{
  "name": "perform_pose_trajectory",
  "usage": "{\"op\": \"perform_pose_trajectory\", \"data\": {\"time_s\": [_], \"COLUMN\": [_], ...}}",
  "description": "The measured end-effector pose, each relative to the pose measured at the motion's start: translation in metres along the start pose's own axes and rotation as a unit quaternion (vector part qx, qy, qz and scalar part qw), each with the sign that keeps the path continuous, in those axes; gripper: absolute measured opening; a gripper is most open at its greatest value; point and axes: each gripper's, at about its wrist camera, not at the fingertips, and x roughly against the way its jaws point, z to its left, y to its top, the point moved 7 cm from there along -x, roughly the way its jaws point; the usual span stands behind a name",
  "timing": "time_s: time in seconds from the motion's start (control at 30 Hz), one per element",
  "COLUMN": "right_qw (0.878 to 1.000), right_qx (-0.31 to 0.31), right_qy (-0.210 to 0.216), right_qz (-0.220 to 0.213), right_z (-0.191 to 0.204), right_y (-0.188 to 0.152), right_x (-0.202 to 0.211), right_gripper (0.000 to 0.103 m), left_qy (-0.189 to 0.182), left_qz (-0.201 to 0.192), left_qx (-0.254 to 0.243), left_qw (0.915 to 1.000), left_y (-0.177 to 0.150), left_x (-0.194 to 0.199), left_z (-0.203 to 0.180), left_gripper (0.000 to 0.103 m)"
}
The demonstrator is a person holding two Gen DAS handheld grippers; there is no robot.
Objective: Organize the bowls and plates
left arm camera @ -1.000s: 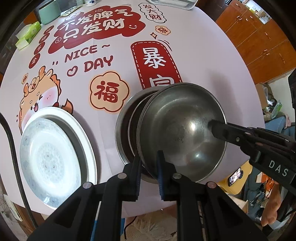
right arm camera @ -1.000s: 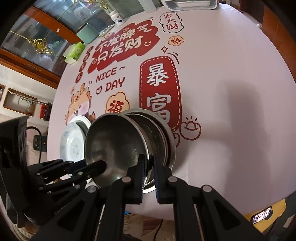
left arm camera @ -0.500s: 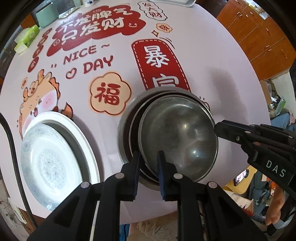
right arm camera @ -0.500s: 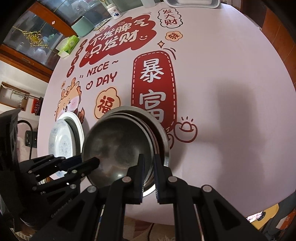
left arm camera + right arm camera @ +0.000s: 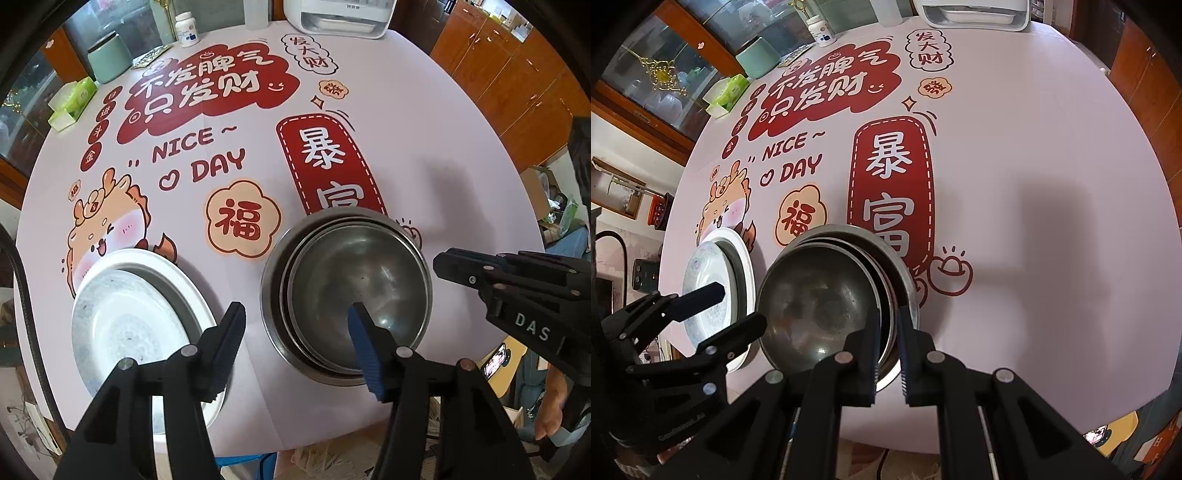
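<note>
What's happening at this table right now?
A person with a handheld gripper in each hand is nesting steel bowls on a printed tablecloth. The top bowl sits inside the stack. The left gripper has just been opening and stands open, one finger over the bowl and one outside, nothing pinched. The right gripper is closed on the stack's near rim. A white plate lies beside the bowls.
</note>
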Motion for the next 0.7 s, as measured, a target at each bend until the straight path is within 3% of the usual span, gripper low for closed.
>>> {"op": "perform_pose_trajectory", "data": {"time_s": [0.43,0.57,0.7], "right_qw": [1.0,0.999,0.998], "right_qx": [0.012,0.017,0.018], "right_qy": [0.005,0.006,0.009], "right_qz": [-0.019,-0.034,-0.058], "right_z": [0.007,0.009,0.007], "right_y": [-0.002,0.0,0.003], "right_x": [0.02,0.033,0.05], "right_gripper": [0.009,0.009,0.009], "left_qy": [0.006,-0.009,-0.016], "left_qz": [-0.038,-0.055,-0.078], "left_qx": [0.005,0.02,0.035], "left_qw": [0.9992,0.9982,0.9962], "left_y": [0.0,0.002,0.004], "left_x": [0.027,0.041,0.055], "left_z": [-0.002,-0.002,0.002], "left_gripper": [0.064,0.074,0.077]}}
